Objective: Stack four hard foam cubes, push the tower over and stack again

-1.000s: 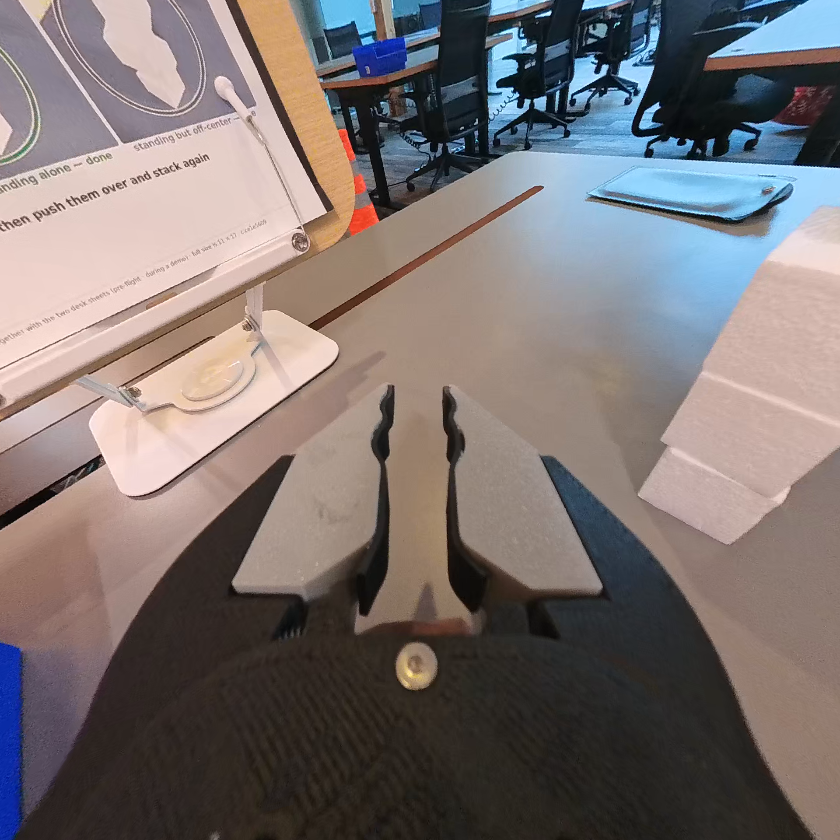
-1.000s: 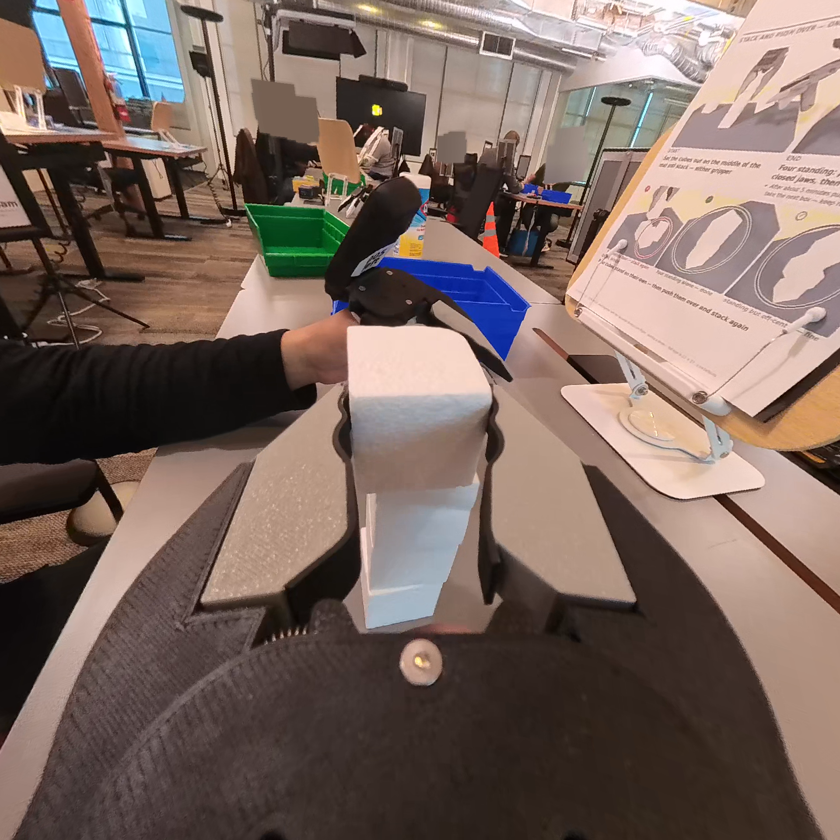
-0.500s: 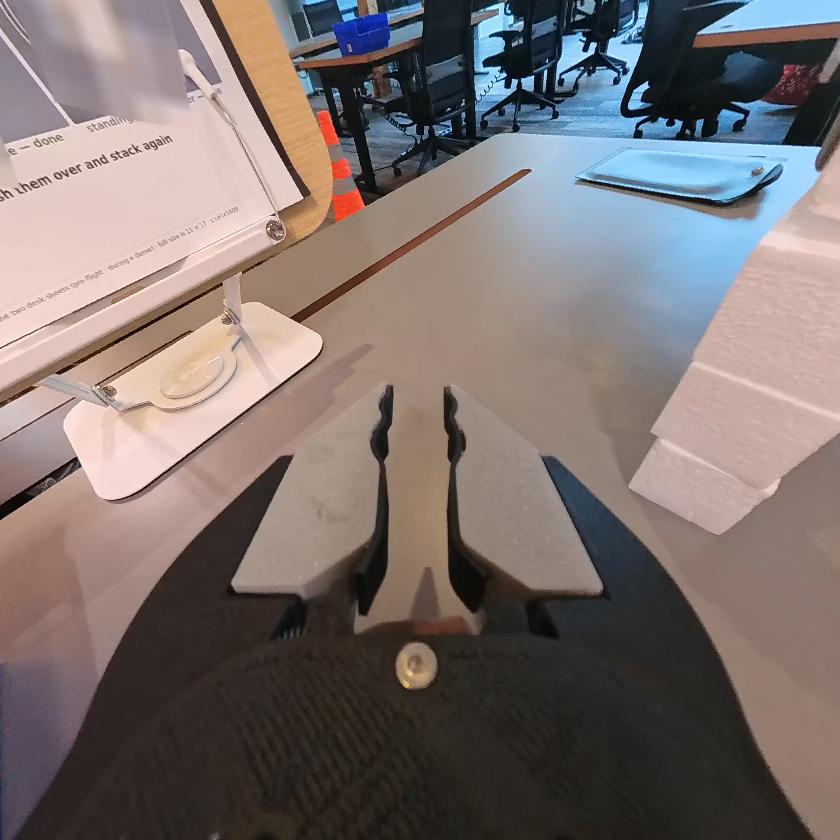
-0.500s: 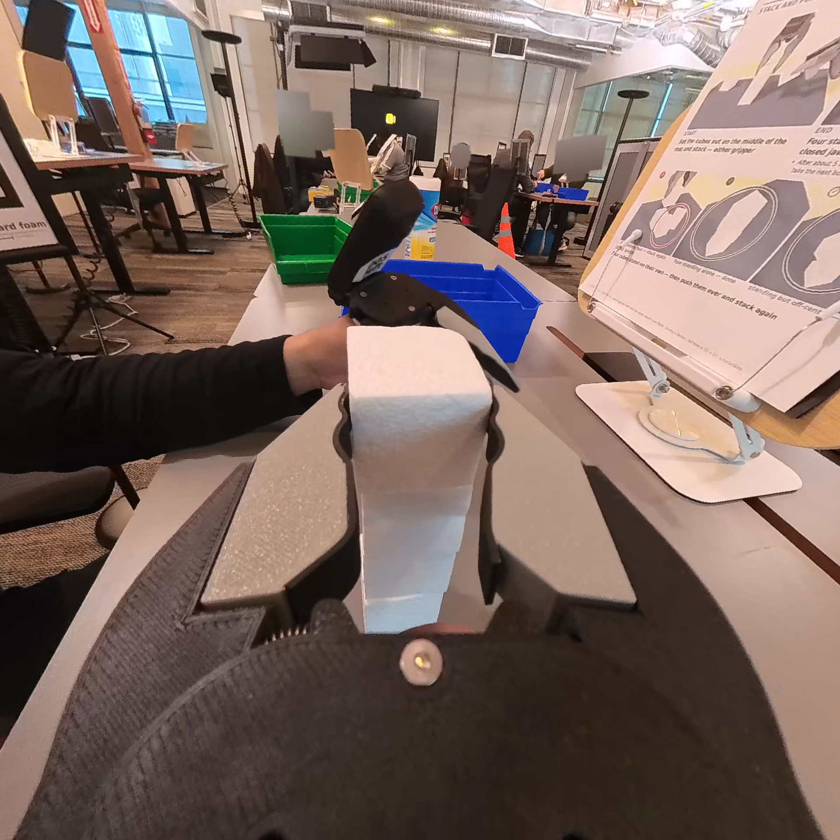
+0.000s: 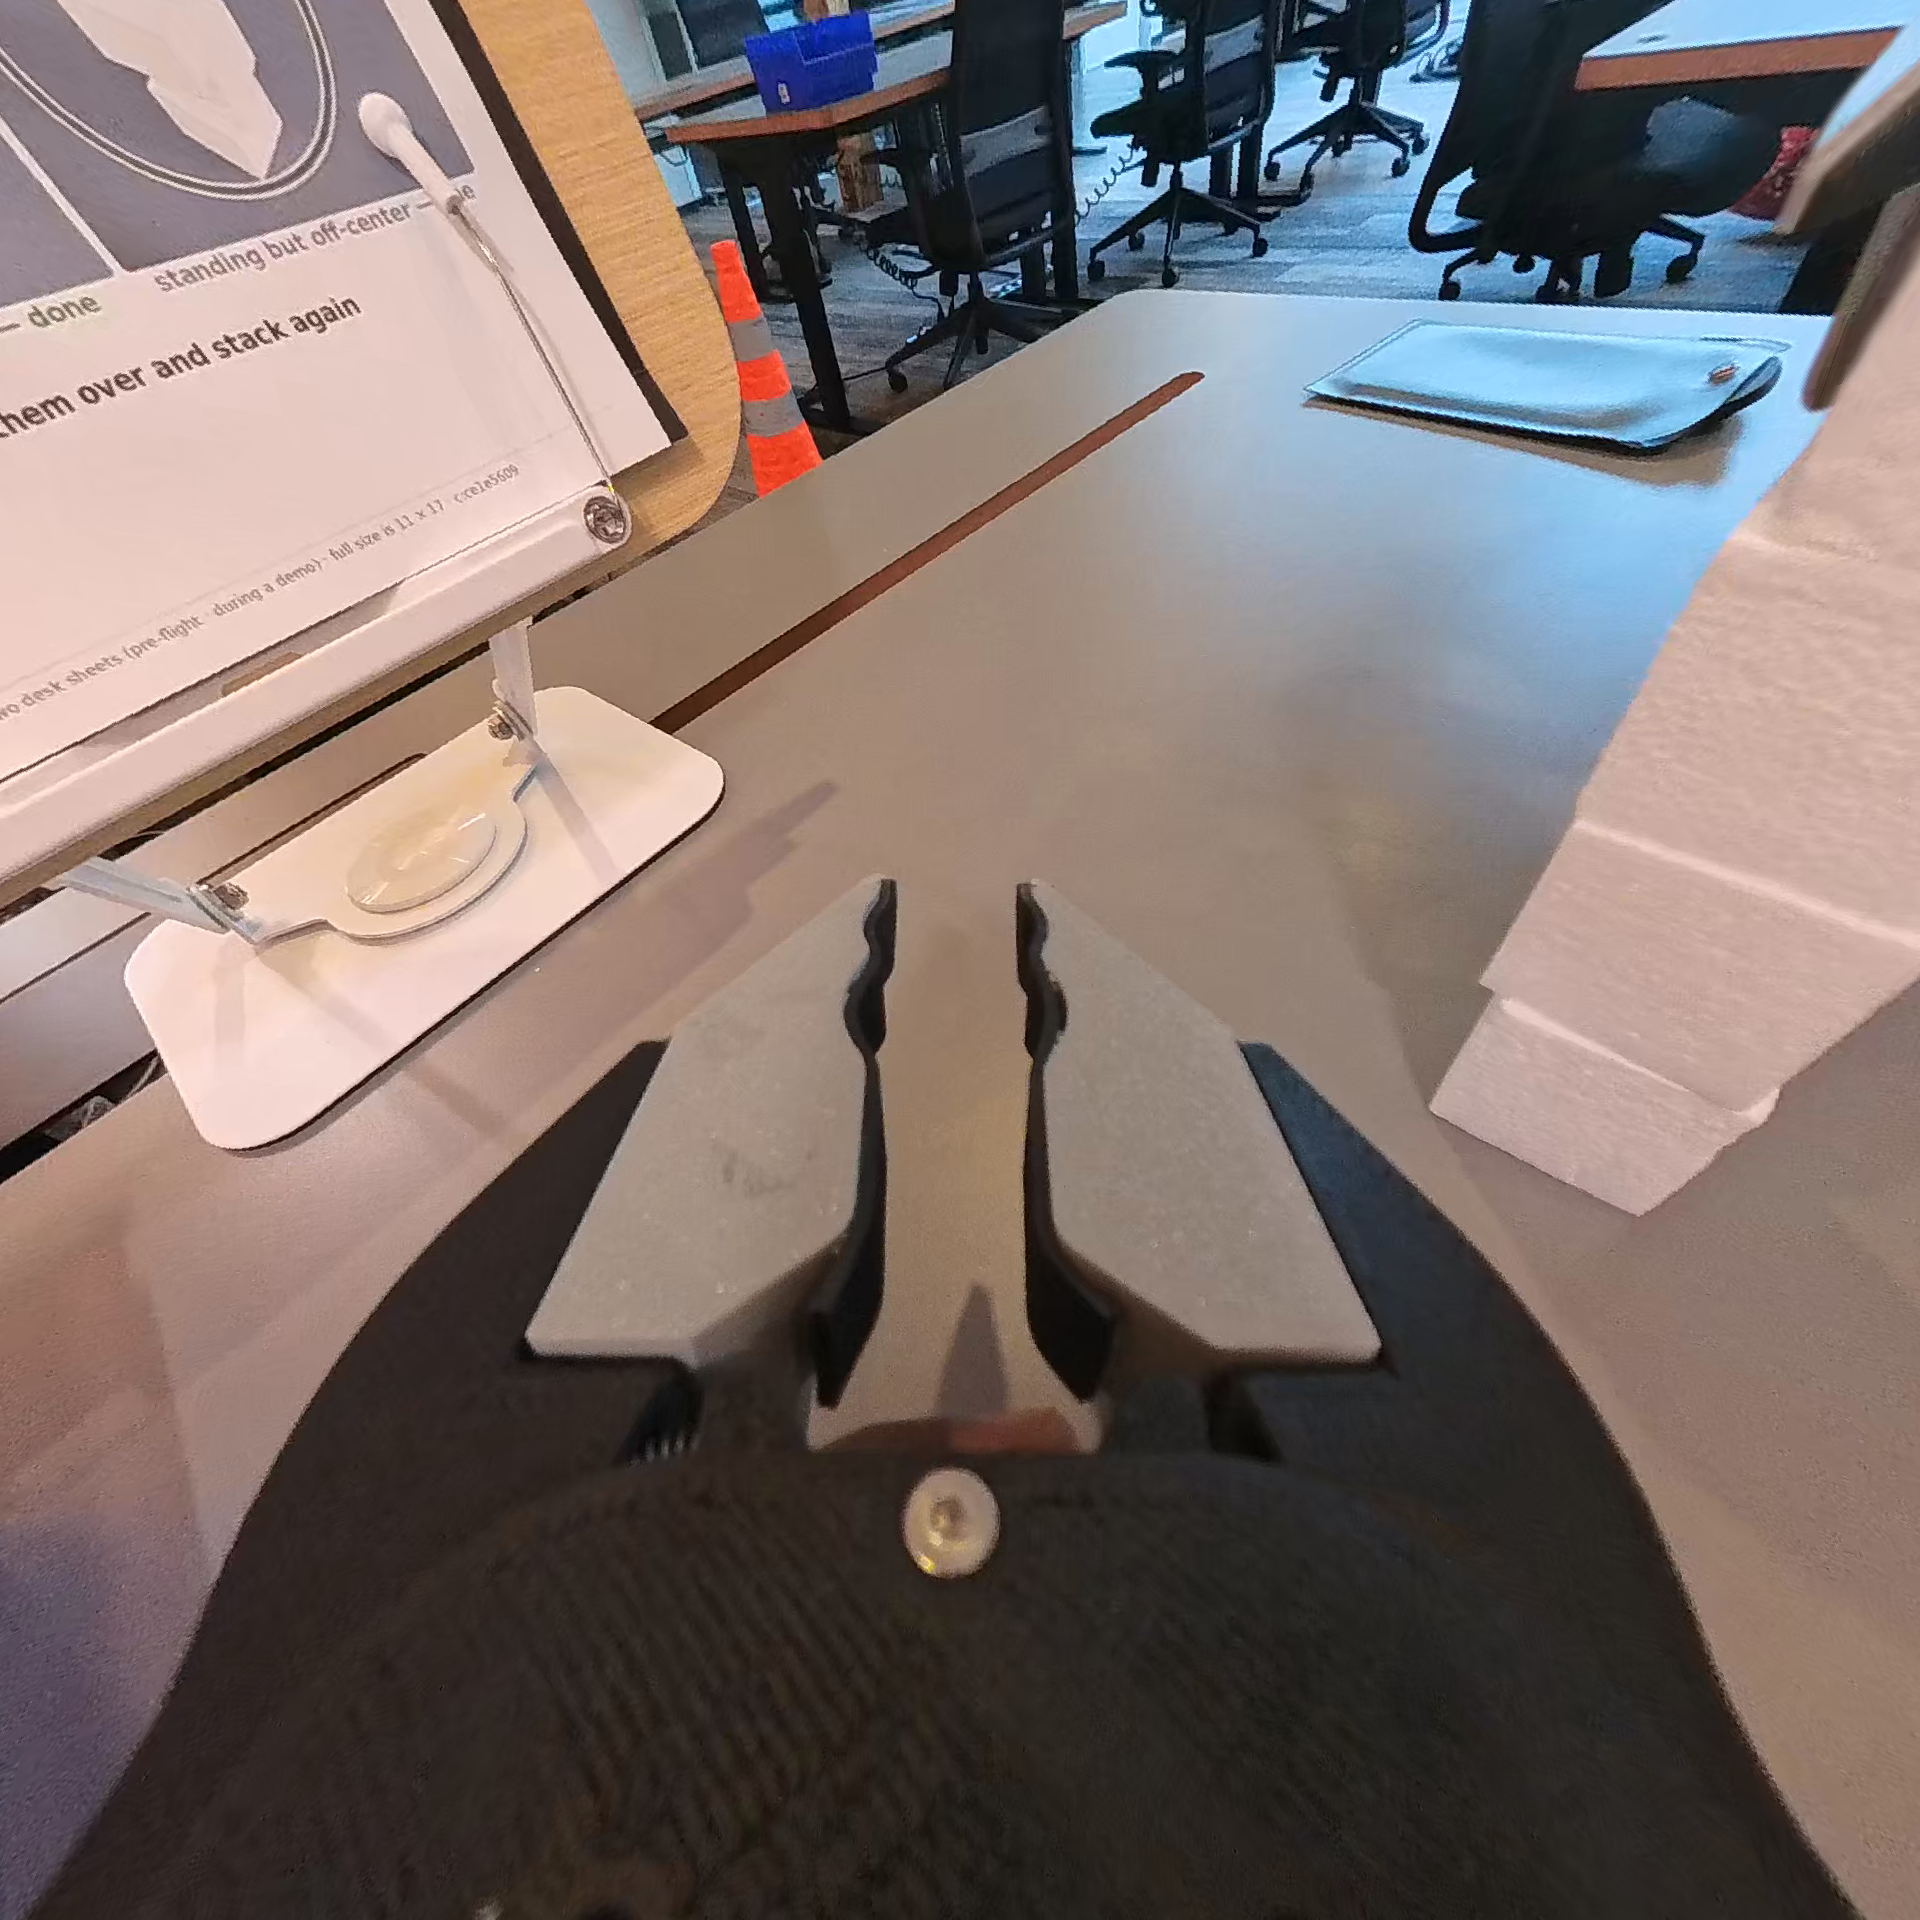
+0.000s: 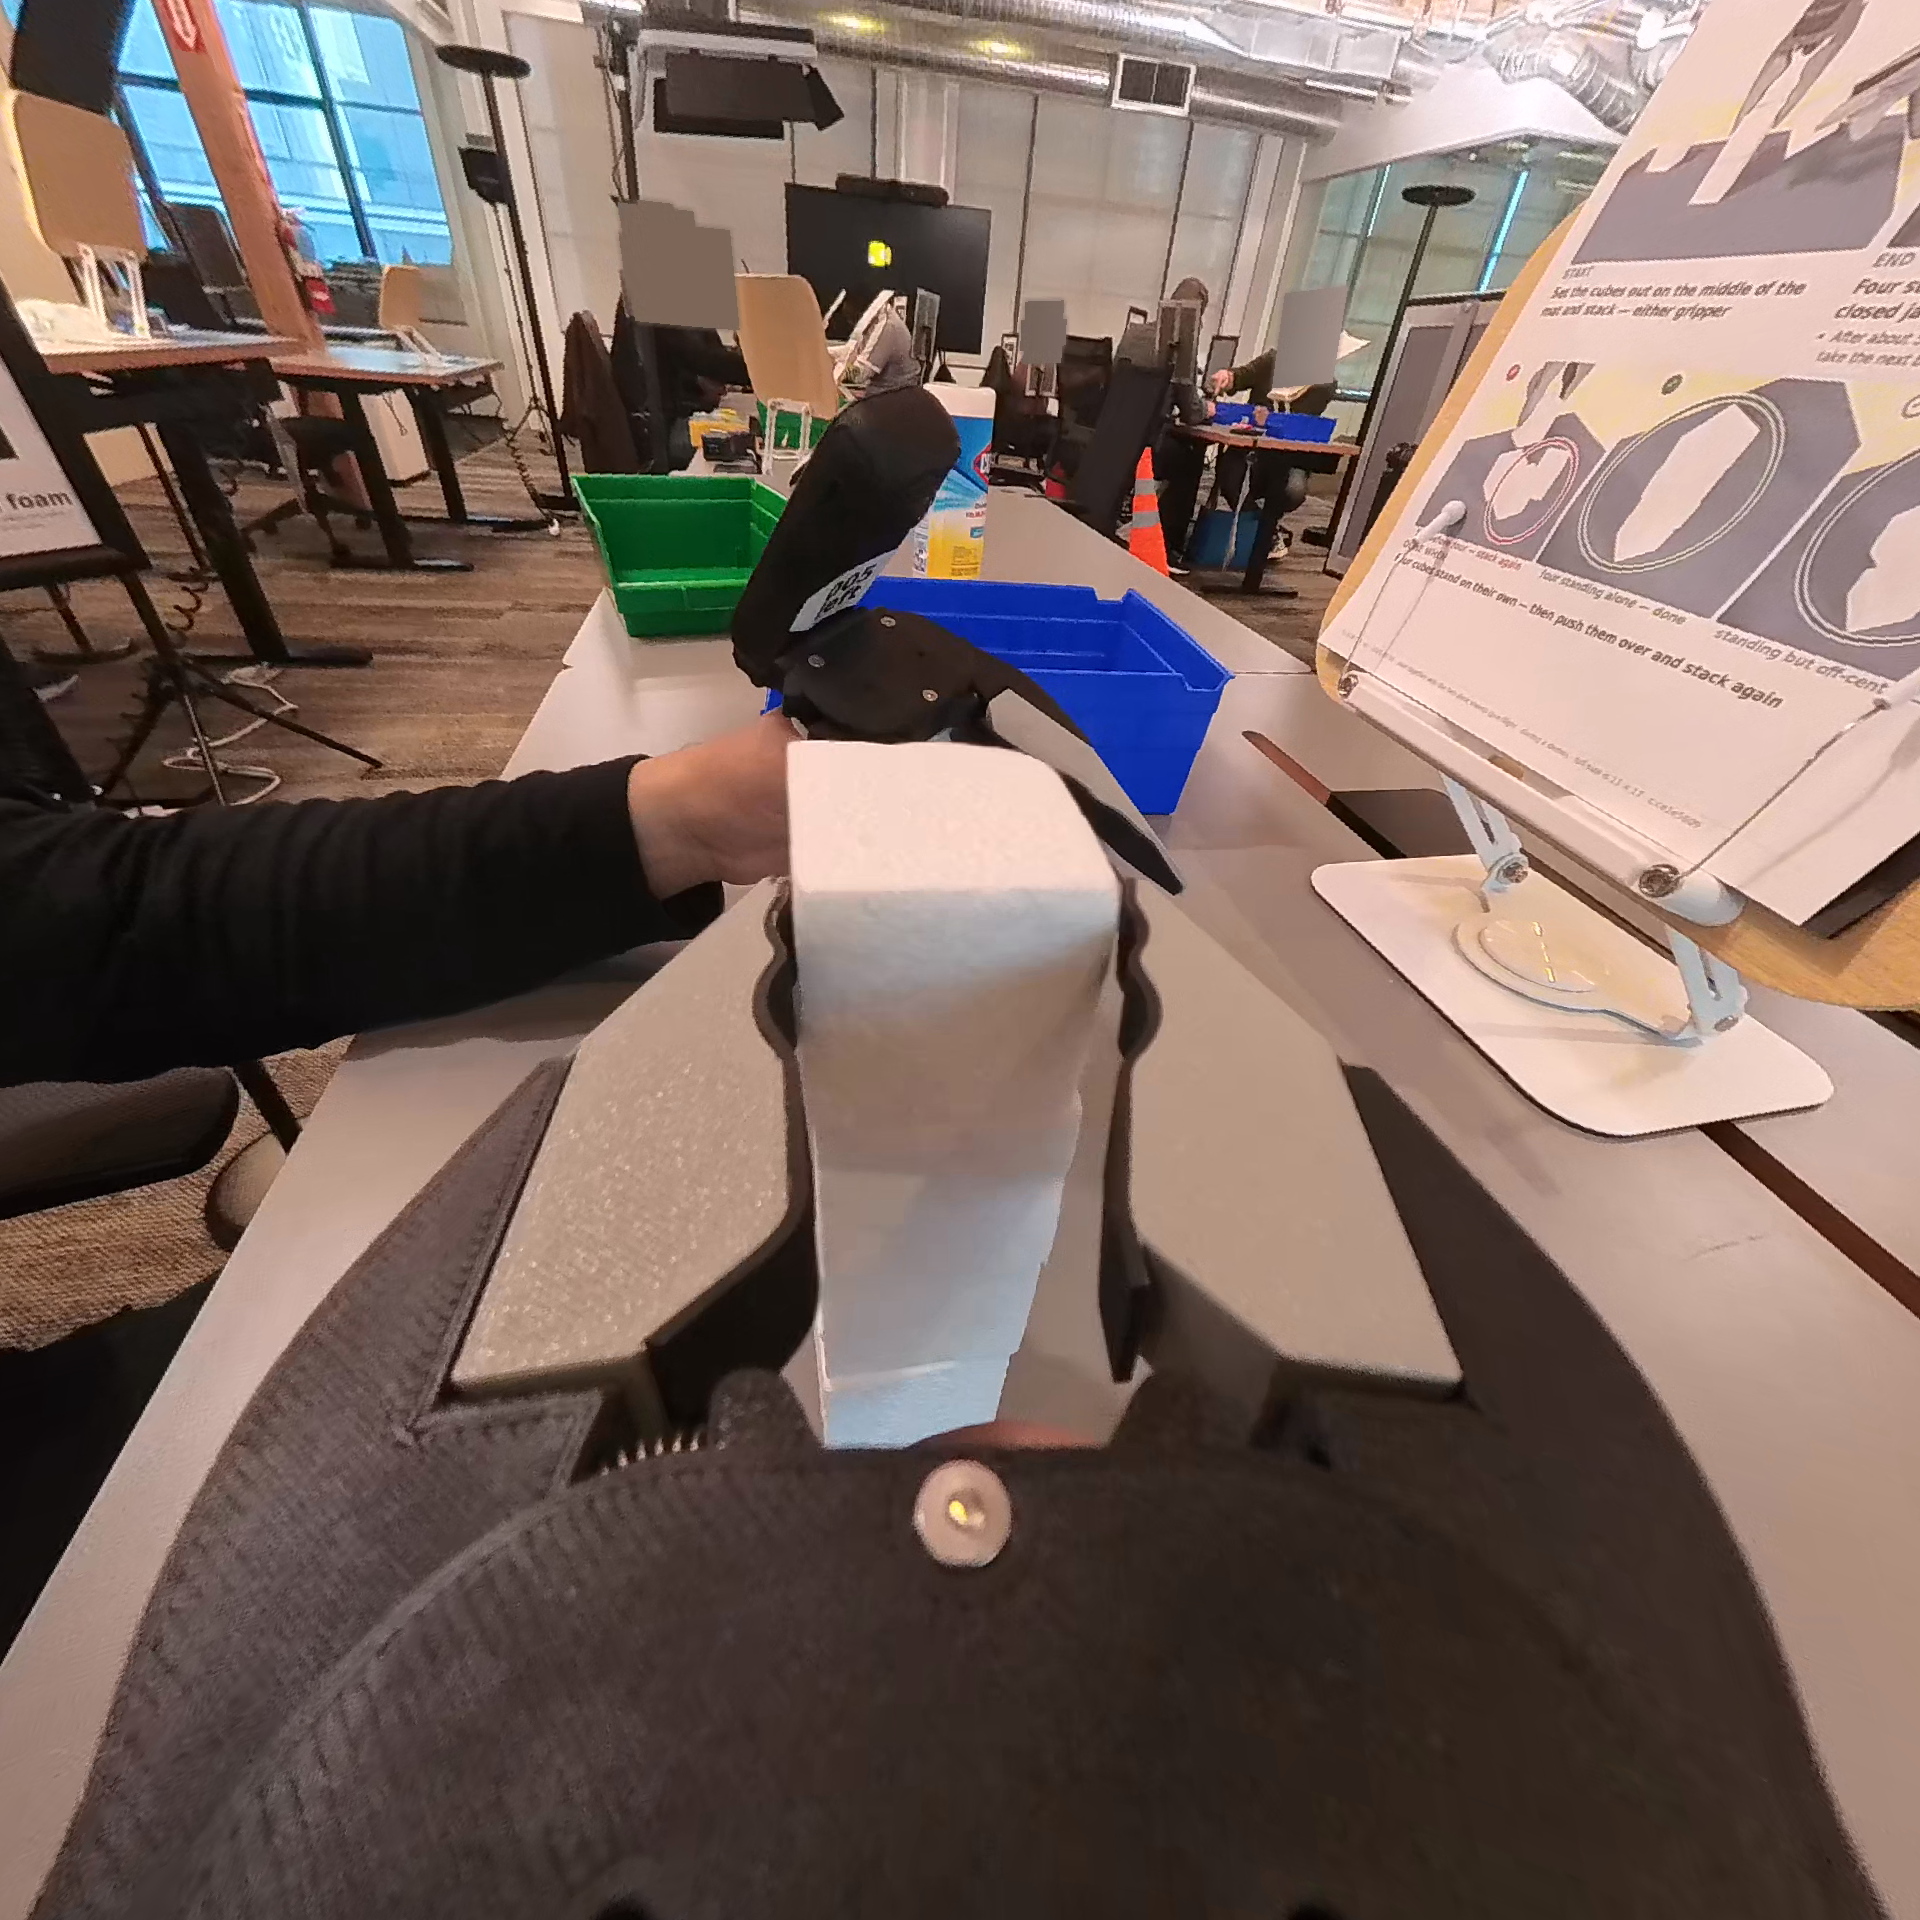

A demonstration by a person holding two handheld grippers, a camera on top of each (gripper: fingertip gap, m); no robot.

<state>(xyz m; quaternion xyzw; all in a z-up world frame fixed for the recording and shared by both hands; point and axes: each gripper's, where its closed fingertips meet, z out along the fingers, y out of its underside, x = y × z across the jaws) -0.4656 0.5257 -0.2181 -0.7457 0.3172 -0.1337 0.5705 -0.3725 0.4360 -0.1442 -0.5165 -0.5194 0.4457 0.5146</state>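
1. The left wrist view sits low over the grey table (image 5: 1195, 665), facing along its fingers toward office chairs (image 5: 1013, 156) beyond the far edge.
2. The right wrist view looks close along its fingers, down the table toward the blue bin (image 6: 1091, 665).
3. Both share the white foam stack (image 5: 1714, 883) (image 6: 940, 997) and the instruction stand (image 5: 416, 894) (image 6: 1579, 997).

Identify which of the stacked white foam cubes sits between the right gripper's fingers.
The top cube: it sits between the right gripper fingers, while the cubes below stand under it, lower in the tower.
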